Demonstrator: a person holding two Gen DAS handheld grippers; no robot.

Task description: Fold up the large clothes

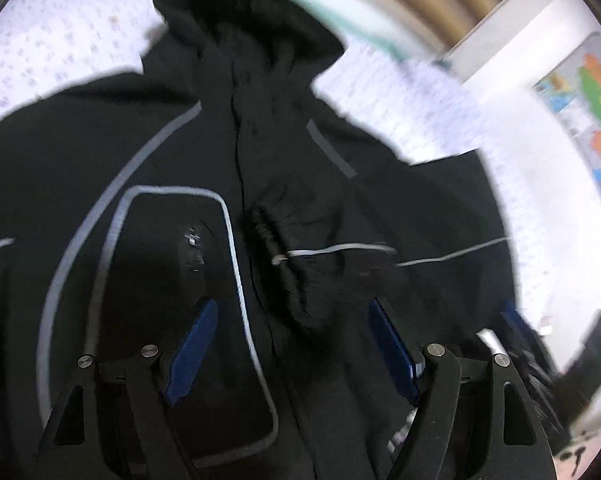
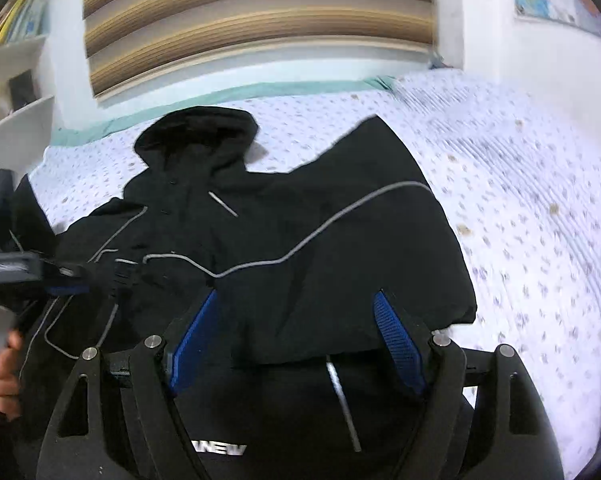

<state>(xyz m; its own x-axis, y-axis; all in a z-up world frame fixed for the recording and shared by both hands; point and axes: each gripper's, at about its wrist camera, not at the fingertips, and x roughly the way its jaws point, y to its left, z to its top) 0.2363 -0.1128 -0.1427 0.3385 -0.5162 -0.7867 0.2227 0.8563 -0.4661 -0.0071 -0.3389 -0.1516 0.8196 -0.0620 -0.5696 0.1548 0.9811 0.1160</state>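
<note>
Black jacket covers the dotted bedsheet; both grippers' jaws spread, shelves alongside.

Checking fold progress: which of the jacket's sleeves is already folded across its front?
The sleeve on the right wrist view's right: it lies across the jacket chest, cuff near the zipper. The other is hardly visible.

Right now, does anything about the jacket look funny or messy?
Yes. The black jacket lies on the bed with one sleeve folded across its front, so it looks lopsided. The hood is crumpled. Nothing looks torn or spilled.
</note>
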